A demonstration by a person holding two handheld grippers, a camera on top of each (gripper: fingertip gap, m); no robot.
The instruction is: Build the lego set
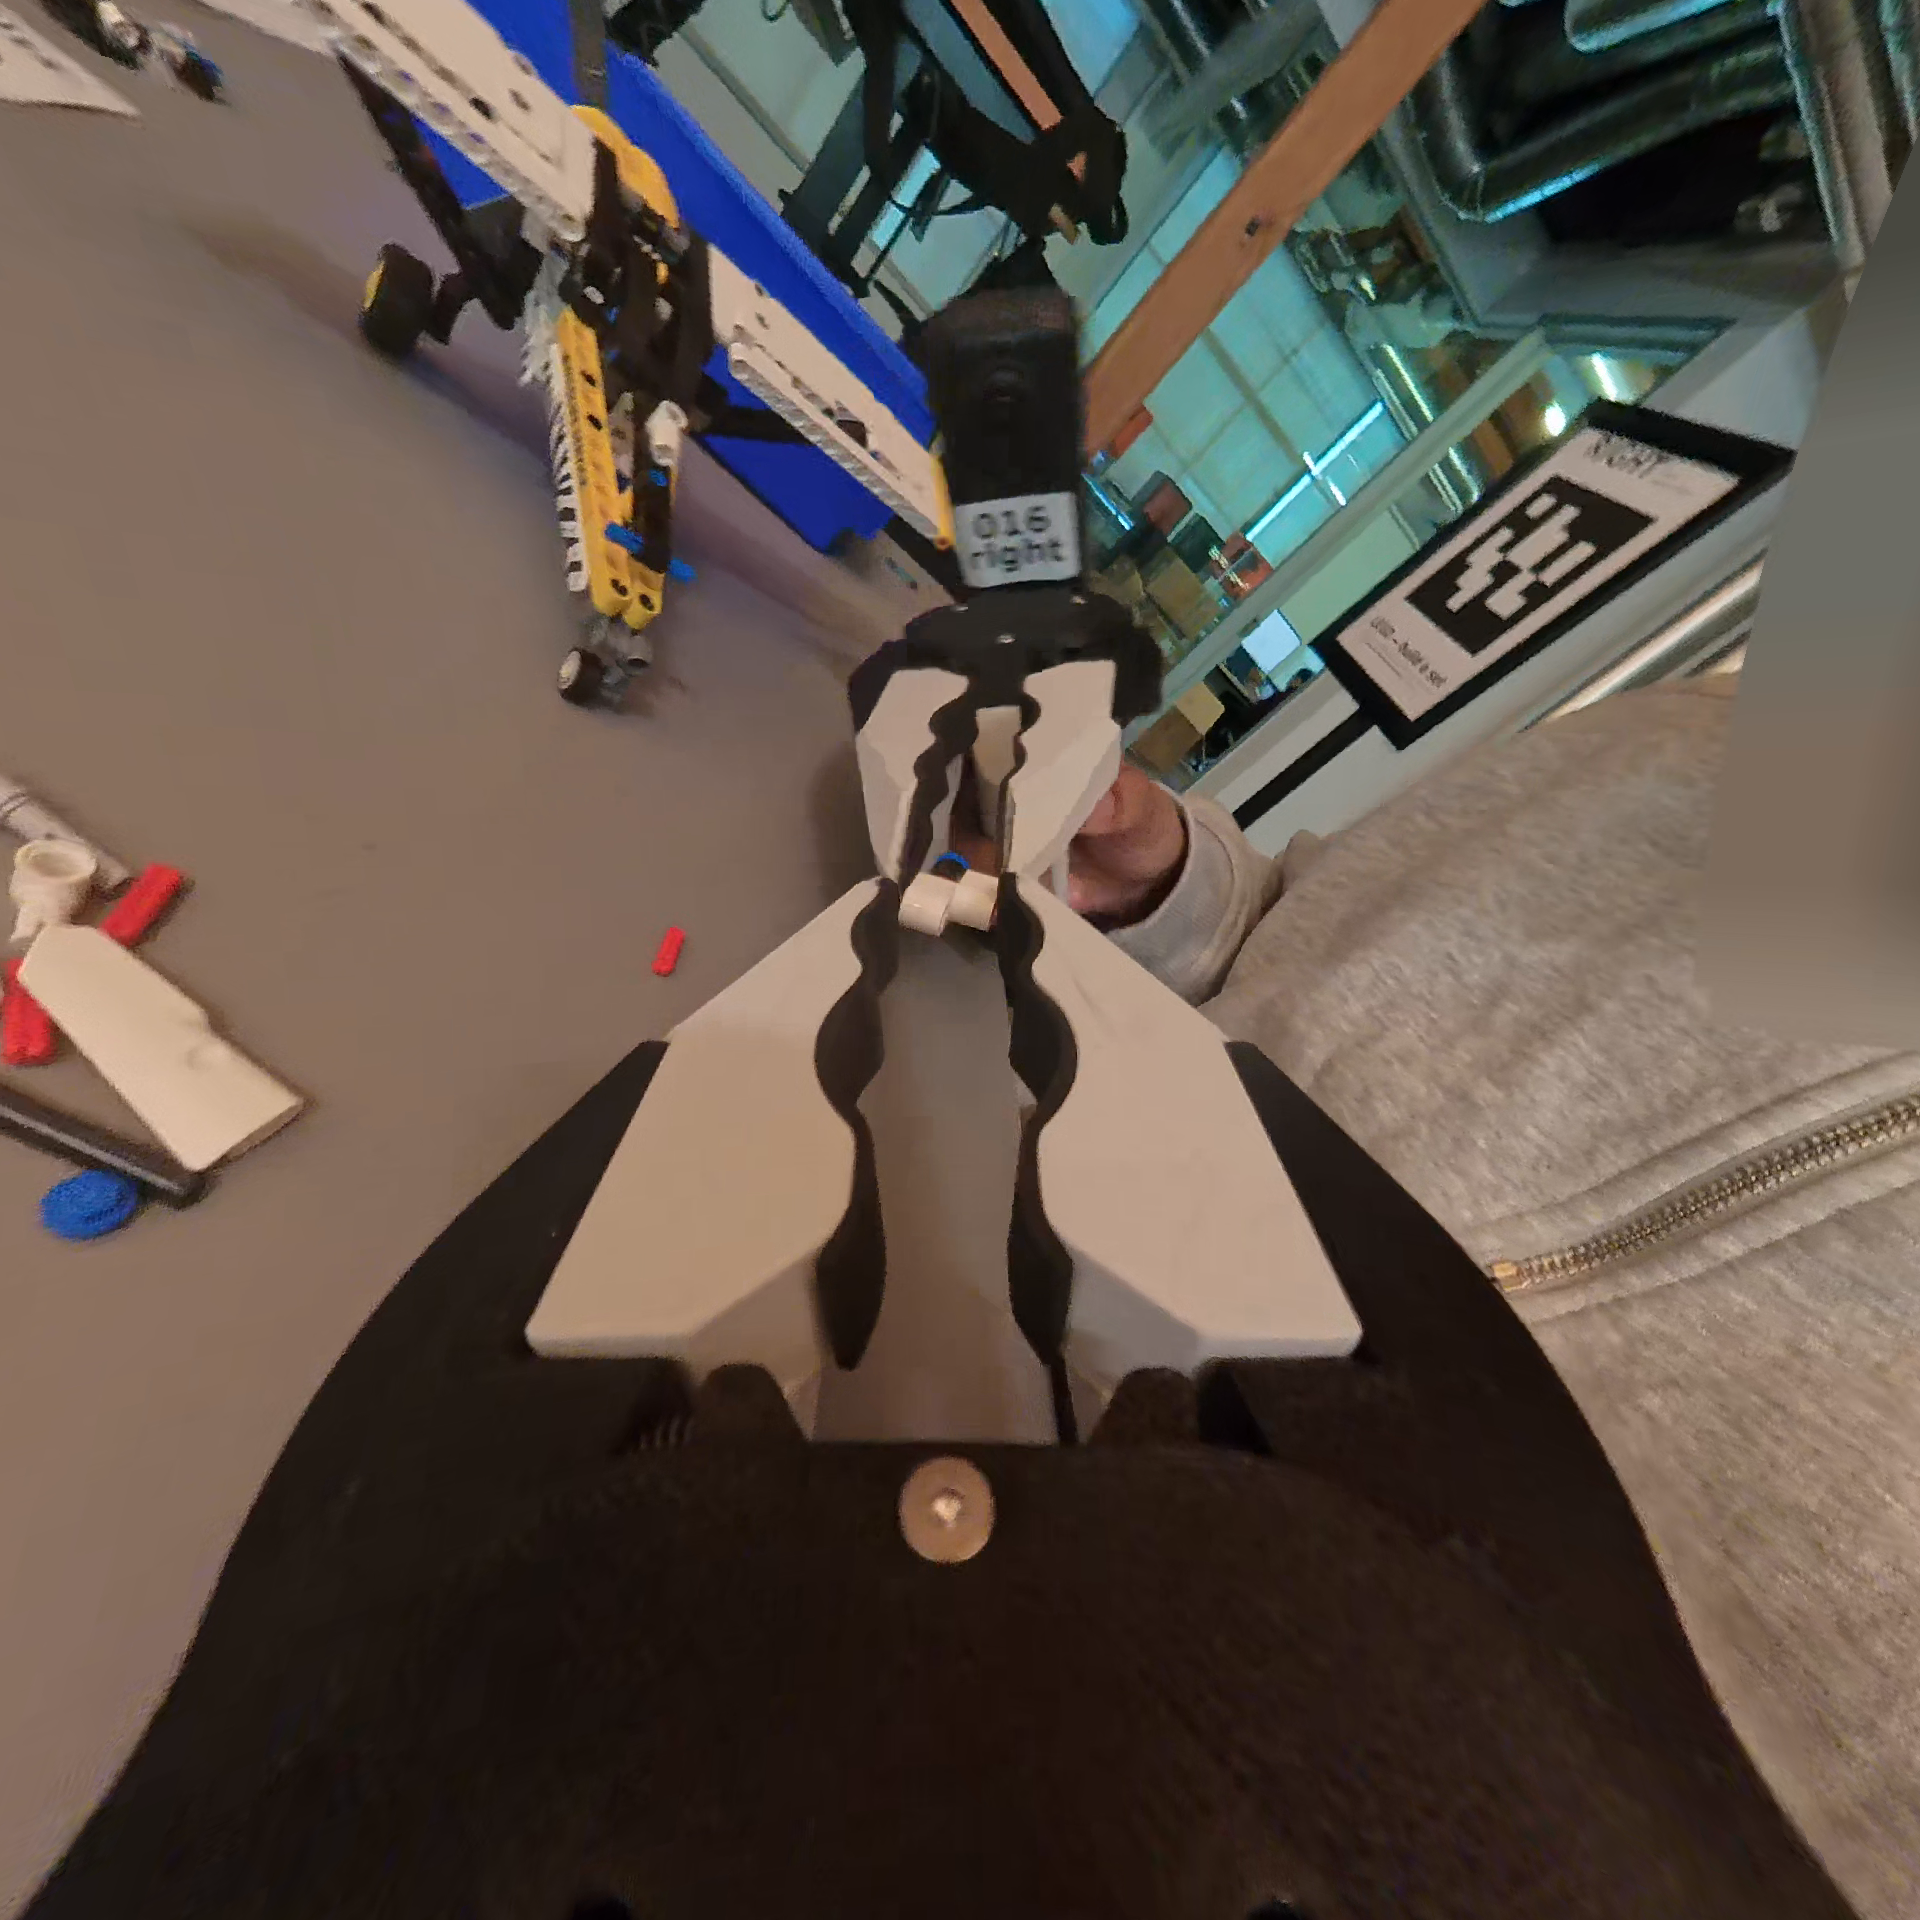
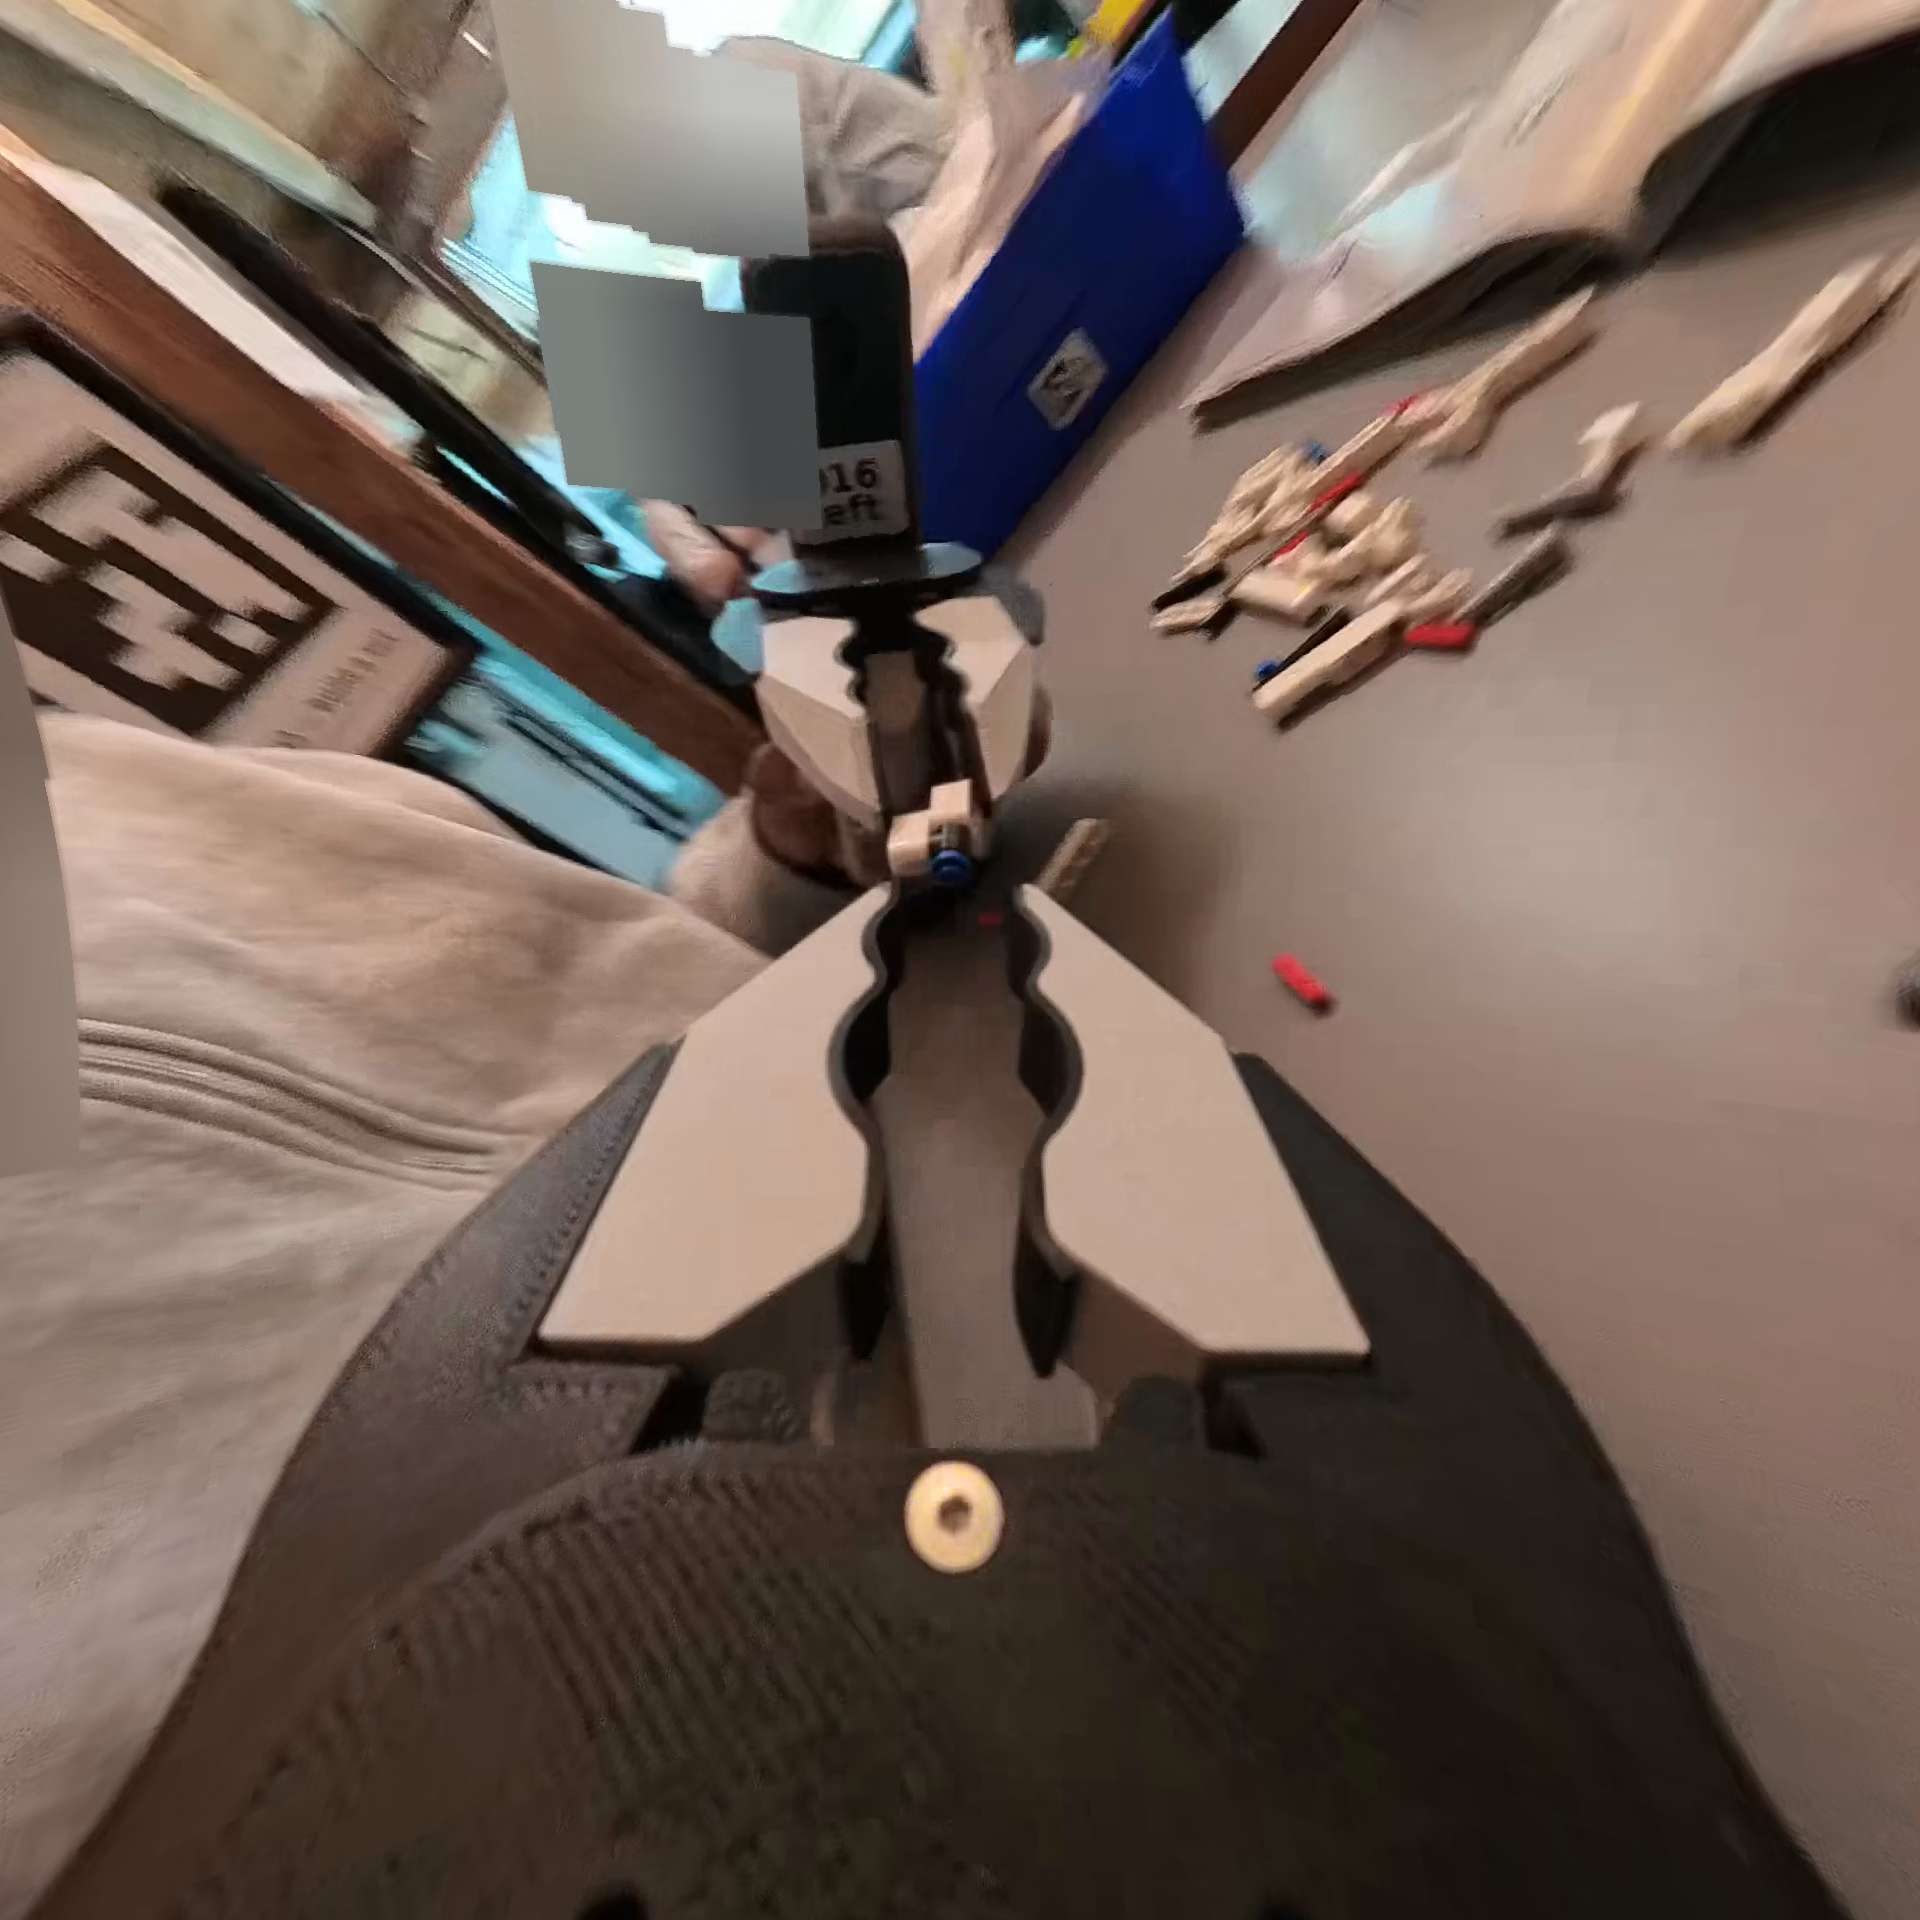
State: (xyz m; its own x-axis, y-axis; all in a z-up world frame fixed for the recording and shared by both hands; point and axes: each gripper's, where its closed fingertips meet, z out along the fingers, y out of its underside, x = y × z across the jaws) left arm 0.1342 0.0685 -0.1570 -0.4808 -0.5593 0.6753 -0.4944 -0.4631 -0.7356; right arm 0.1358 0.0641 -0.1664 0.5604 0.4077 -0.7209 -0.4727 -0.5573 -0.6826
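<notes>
**Step in hand.** A sub-assembly is being joined in the air above the grey surface [image 1: 312,727], close to the person's grey zipped jacket [image 1: 1558,1039]. The left tool [image 1: 942,899] is closed on a small white connector [image 2: 930,831], which is gripped at the very tips. A blue pin [image 2: 945,864] is seated in the end of the connector that faces the right tool [image 2: 954,914]. The two tools are held tip to tip. The jaws of the right tool stand parted, and nothing is seen gripped between them; the pin lies just ahead of its tips.

**Next move.** It is judged that the pin is either to be pressed home or to be taken over. In both cases the right tool must be kept in line with the pin axis, and the grip of the left tool must be held firm, since the connector is small and could twist out.

**Parts count.**
- White connector: one.
- Blue pin in the connector: one.
- Partly built yellow, black and white model [image 1: 623,364]: one, standing well apart beside one blue bin [image 1: 790,312].
- Small loose red pin [image 1: 668,951]: one.
- Larger red pieces [image 1: 145,899]: two are made out at the left edge.
- White panel [image 1: 156,1049]: one.
- Blue round piece [image 1: 88,1205]: one.
- Open instruction booklet [image 2: 1558,156]: one.
- Heap of loose parts [image 2: 1330,561]: too blurred to be counted.
</notes>
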